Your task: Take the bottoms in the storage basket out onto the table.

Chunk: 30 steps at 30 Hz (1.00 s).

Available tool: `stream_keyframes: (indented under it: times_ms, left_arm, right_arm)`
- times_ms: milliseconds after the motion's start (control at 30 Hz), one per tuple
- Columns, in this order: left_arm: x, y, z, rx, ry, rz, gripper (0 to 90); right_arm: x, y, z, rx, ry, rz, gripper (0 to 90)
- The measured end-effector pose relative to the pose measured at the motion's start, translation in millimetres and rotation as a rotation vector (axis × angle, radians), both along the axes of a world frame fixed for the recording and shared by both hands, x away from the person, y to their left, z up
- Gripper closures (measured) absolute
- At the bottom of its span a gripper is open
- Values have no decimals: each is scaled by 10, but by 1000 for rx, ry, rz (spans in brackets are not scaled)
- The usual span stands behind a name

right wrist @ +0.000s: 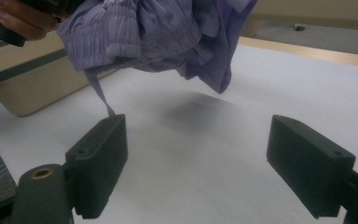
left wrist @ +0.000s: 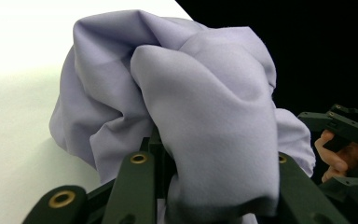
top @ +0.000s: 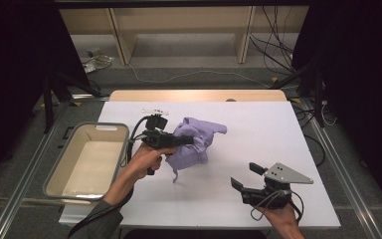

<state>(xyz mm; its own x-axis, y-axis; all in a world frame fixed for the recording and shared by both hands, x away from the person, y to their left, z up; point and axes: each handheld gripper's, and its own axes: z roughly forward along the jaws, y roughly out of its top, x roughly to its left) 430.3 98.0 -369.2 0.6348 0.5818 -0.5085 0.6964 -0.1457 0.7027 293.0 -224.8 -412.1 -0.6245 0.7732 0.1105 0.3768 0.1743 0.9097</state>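
Observation:
A crumpled lavender cloth (top: 195,142) hangs just above the white table (top: 258,134), bunched up with a thin cord dangling from it (right wrist: 100,95). My left gripper (top: 189,141) is shut on the cloth from the left, and folds of fabric (left wrist: 205,107) spill over both its jaws. Near the table's front right, my right gripper (top: 246,175) stands open with nothing between its fingers. In the right gripper view the cloth (right wrist: 168,32) floats ahead of and above that gripper (right wrist: 205,163), with a shadow on the table beneath it.
A beige rectangular tub (top: 59,164) with nothing in it sits at the table's left edge, right beside my left hand; its wall shows again as the tub (right wrist: 32,84). Beyond the table are wooden shelving and loose cables on the floor.

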Motion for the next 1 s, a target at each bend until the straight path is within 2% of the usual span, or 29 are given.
stream_keyframes:
  times_ms: [500,1000]
  left_arm:
    - [89,-84,-120,12,25,-7,681]
    - [179,-142,-234,19,47,7,681]
  right_arm:
    - [3,4,-2,1,0,6,213]
    - [1,4,0,2,1,7,212]
